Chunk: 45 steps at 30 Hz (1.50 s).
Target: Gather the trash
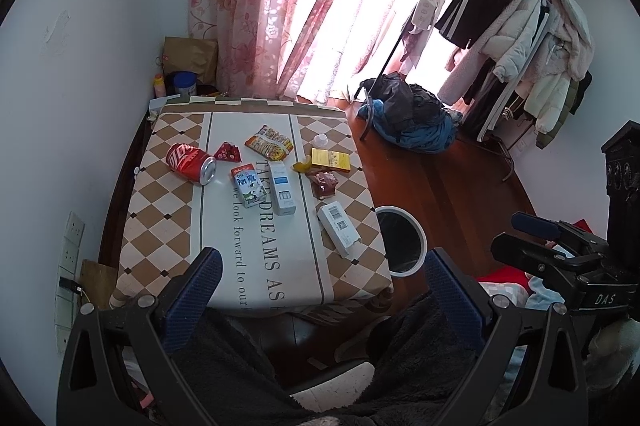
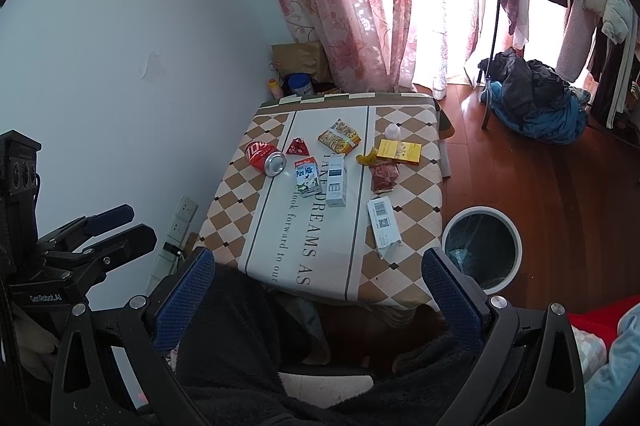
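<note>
Nearest the cameras, left tool (image 1: pixel 322 280) and right tool (image 2: pixel 318 280) hover spread, empty; beyond, the checked-cloth worktop (image 1: pixel 168 218) carries a white barcoded box (image 1: pixel 338 226), milk carton (image 1: pixel 249 185), red soda can (image 1: pixel 191 162); round white-rimmed bin (image 2: pixel 482 250) stands beside.

The checkered-cloth table (image 1: pixel 168 226) carries litter. A red can (image 1: pixel 191 162) lies at nine o'clock, a milk carton (image 1: pixel 249 185) centrally, a yellow box (image 1: pixel 331 160) at two o'clock.
</note>
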Each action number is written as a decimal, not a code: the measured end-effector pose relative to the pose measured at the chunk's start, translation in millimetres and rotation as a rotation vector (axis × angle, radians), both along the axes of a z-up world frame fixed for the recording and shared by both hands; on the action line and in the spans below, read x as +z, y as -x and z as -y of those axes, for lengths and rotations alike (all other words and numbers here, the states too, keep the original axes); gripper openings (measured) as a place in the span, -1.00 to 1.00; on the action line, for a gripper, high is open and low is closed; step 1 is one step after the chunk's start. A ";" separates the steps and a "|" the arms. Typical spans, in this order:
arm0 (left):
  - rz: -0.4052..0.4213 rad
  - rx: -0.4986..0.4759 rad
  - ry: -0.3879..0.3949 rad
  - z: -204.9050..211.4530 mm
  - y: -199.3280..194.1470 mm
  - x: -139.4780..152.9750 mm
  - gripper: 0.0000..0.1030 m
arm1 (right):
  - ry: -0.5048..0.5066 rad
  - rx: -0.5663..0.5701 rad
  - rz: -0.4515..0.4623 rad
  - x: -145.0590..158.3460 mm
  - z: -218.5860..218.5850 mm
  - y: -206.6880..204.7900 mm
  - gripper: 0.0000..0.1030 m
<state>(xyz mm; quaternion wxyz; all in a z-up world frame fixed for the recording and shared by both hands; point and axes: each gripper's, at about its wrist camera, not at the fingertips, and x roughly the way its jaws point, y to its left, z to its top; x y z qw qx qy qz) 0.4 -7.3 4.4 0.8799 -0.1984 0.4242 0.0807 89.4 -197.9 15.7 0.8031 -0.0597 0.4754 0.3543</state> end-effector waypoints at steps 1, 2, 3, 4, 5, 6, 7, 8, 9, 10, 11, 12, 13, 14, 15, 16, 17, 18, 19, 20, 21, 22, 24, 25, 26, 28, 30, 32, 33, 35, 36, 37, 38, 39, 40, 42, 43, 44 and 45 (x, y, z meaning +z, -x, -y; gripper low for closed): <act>0.000 0.002 0.001 -0.3 0.4 -0.1 1.00 | -0.002 0.000 -0.001 0.6 -0.7 -0.2 1.00; -0.001 0.004 0.001 0.0 0.1 -0.3 1.00 | -0.002 0.003 -0.001 0.1 -0.9 -0.6 1.00; -0.001 0.006 0.000 -0.2 0.6 -0.7 1.00 | -0.003 0.003 0.000 -0.3 -1.2 -0.7 1.00; -0.002 0.009 -0.002 -0.4 0.6 -0.7 1.00 | -0.002 0.003 0.000 -0.5 -1.5 -0.8 1.00; -0.002 0.012 -0.005 -0.3 0.5 -0.4 1.00 | -0.001 0.004 0.001 0.0 -1.4 -0.9 1.00; -0.003 0.016 -0.010 0.4 0.2 -0.2 1.00 | -0.001 0.006 0.003 0.0 -2.0 0.0 1.00; -0.004 0.020 -0.018 1.0 0.3 0.2 1.00 | 0.000 0.007 0.005 -0.3 -3.0 0.7 1.00; -0.003 0.023 -0.026 1.8 0.6 0.4 1.00 | 0.001 0.008 0.006 -0.6 -3.4 0.7 1.00; -0.003 0.027 -0.035 2.9 0.6 0.7 1.00 | 0.000 0.009 0.006 -0.6 -3.0 0.6 1.00; -0.003 0.031 -0.043 3.2 0.8 1.0 1.00 | -0.001 0.008 0.007 -0.3 -3.2 0.4 1.00; -0.003 0.034 -0.049 3.6 0.8 1.1 1.00 | 0.001 0.008 0.009 -0.2 -5.4 0.5 1.00; -0.002 0.038 -0.052 3.5 0.7 1.2 1.00 | 0.002 0.008 0.011 -0.6 -6.9 0.8 1.00; 0.001 0.041 -0.053 3.7 0.8 1.1 1.00 | 0.003 0.008 0.012 -0.7 -7.5 0.5 1.00; 0.003 0.042 -0.052 3.5 1.5 0.5 1.00 | 0.004 0.007 0.013 -0.6 -8.0 0.1 1.00; 0.005 0.043 -0.054 3.8 1.4 0.5 1.00 | 0.004 0.008 0.013 -0.5 -8.7 -0.3 1.00; 0.006 0.044 -0.056 4.0 1.4 0.4 1.00 | 0.003 0.010 0.013 -1.1 -6.6 0.9 1.00; 0.008 0.045 -0.058 3.7 1.5 0.3 1.00 | 0.004 0.011 0.015 -1.0 -7.2 0.8 1.00; 0.007 0.044 -0.057 3.1 1.2 0.6 1.00 | 0.005 0.011 0.015 -0.7 -7.4 0.9 1.00; 0.007 0.043 -0.057 2.8 0.9 0.9 1.00 | 0.004 0.011 0.015 -0.5 -7.3 0.6 1.00; 0.008 0.042 -0.058 3.4 0.6 1.7 1.00 | 0.003 0.010 0.014 -0.5 -7.2 0.6 1.00; 0.009 0.041 -0.058 3.4 0.2 2.0 1.00 | 0.003 0.010 0.014 -0.6 -7.3 0.7 1.00; 0.010 0.042 -0.060 3.6 -0.3 2.9 1.00 | 0.003 0.010 0.015 -0.6 -7.5 0.7 1.00; 0.010 0.041 -0.060 3.4 -0.8 3.1 1.00 | 0.004 0.010 0.015 -0.5 -7.4 0.7 1.00; 0.009 0.041 -0.060 3.8 -0.6 3.3 1.00 | 0.003 0.010 0.015 -0.4 -7.3 0.8 1.00; 0.010 0.041 -0.060 3.9 -0.6 3.3 1.00 | 0.003 0.010 0.016 -0.3 -7.7 0.6 1.00; 0.010 0.041 -0.061 3.8 -1.4 3.3 1.00 | 0.004 0.010 0.016 -0.1 -8.0 0.5 1.00; 0.009 0.041 -0.061 4.4 -0.8 3.2 1.00 | 0.004 0.009 0.015 -0.1 -7.9 0.6 1.00; 0.009 0.043 -0.061 5.2 -0.3 3.0 1.00 | 0.004 0.010 0.016 -0.5 -7.6 0.9 1.00; 0.009 0.042 -0.061 5.5 -0.3 3.0 1.00 | 0.005 0.011 0.016 -0.5 -8.4 0.7 1.00; 0.008 0.042 -0.062 5.8 -0.1 2.7 1.00 | 0.004 0.009 0.015 -1.0 -7.6 1.2 1.00; 0.009 0.042 -0.061 6.0 0.2 2.6 1.00 | 0.004 0.010 0.015 -0.9 -8.2 0.9 1.00; 0.009 0.042 -0.062 6.3 0.2 2.6 1.00 | 0.004 0.010 0.016 -1.3 -7.9 1.4 1.00; 0.008 0.042 -0.063 6.5 0.2 2.3 1.00 | 0.005 0.010 0.016 -1.4 -8.1 1.4 1.00; 0.008 0.043 -0.062 6.5 0.1 2.2 1.00 | 0.004 0.009 0.017 -1.8 -7.8 1.7 1.00; 0.009 0.042 -0.061 6.7 0.9 2.0 1.00 | 0.004 0.009 0.016 -1.9 -7.9 1.8 1.00; 0.009 0.042 -0.064 7.5 0.9 1.9 1.00 | 0.004 0.009 0.017 -2.2 -7.9 2.1 1.00; 0.009 0.042 -0.064 7.7 0.5 1.9 1.00 | 0.005 0.009 0.017 -2.2 -8.2 2.1 1.00; 0.011 0.042 -0.063 7.4 0.8 1.9 1.00 | 0.005 0.009 0.018 -2.2 -8.3 2.1 1.00; 0.010 0.043 -0.063 7.5 1.0 1.7 1.00 | 0.004 0.009 0.017 -2.2 -8.1 2.0 1.00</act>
